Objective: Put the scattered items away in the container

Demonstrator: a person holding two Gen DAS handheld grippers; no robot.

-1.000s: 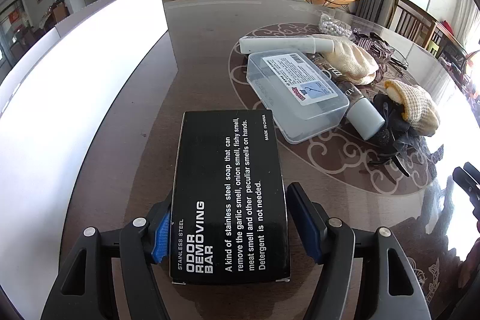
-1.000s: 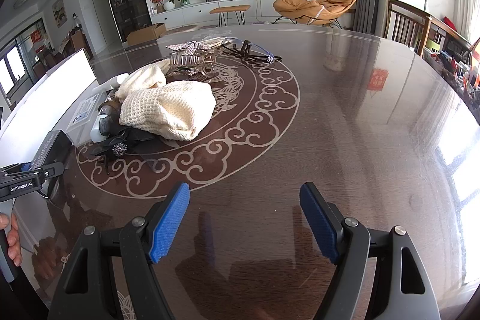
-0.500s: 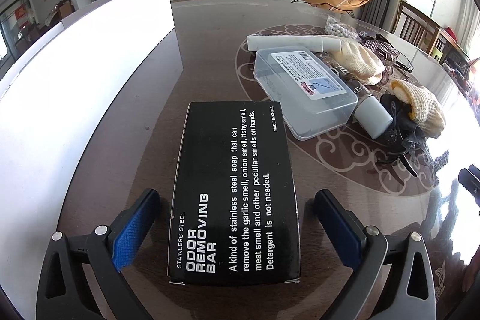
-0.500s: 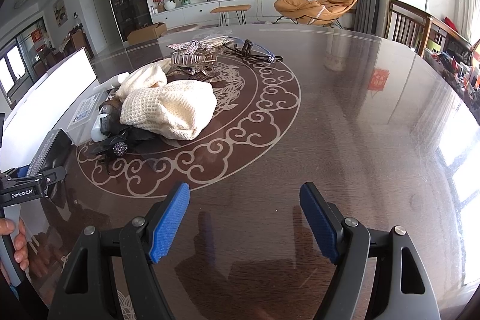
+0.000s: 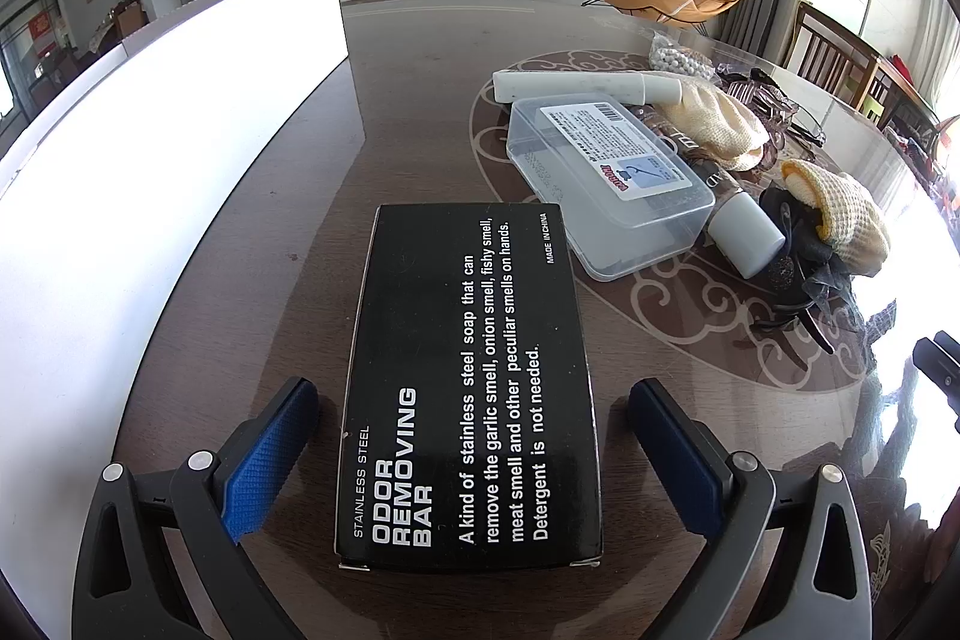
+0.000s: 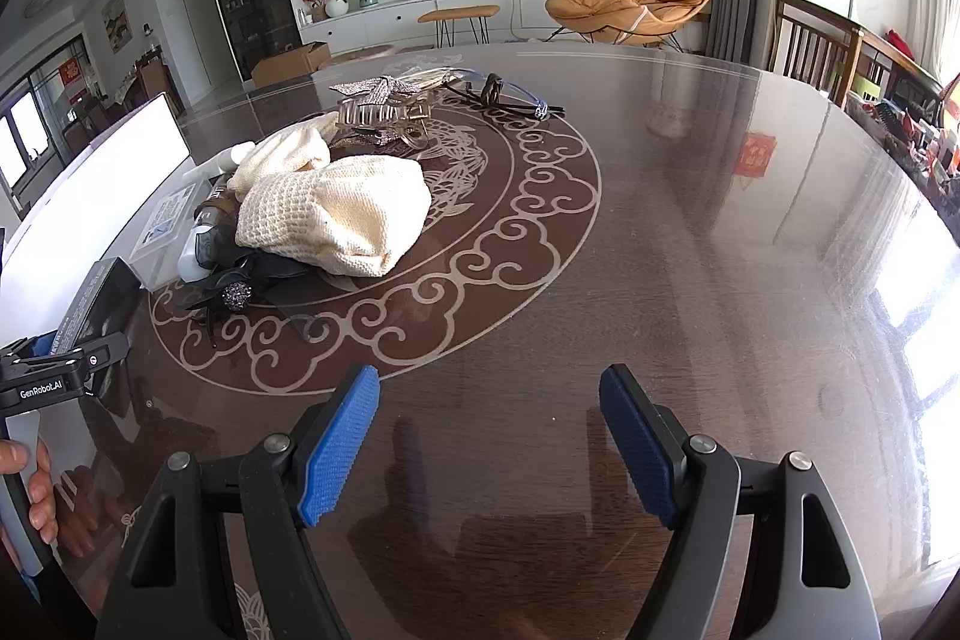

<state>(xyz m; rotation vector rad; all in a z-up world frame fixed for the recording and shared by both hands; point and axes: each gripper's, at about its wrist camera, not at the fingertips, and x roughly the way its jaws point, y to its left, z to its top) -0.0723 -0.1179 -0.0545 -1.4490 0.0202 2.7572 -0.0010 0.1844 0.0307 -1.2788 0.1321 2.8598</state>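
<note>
**Black box on the table, both grippers spread**

Through the left wrist camera we see the left gripper [image 5: 474, 454] with its blue pads set wide to either side of the black box [image 5: 471, 388]. The jaws have just been opening, and the pads now stand clear of the box's long edges. The box lies flat on the dark table [image 5: 288, 244], printed side up, loose between the jaws. To its left rises the white wall of the container [image 5: 150, 148], close beside the box. Past the box's far right corner sits a clear plastic case [image 5: 606, 187] with a label on its lid. Behind it lies a white tube [image 5: 576, 85], and to its right a heap with a cream knitted cloth [image 5: 840, 214] and a black hair ornament [image 5: 798, 274].

In the right wrist view our right gripper [image 6: 489, 445] is also spread open, holding nothing, with only bare table between its pads. At that view's left edge we glimpse a hand [image 6: 27, 484] gripping the other tool's handle.
</note>
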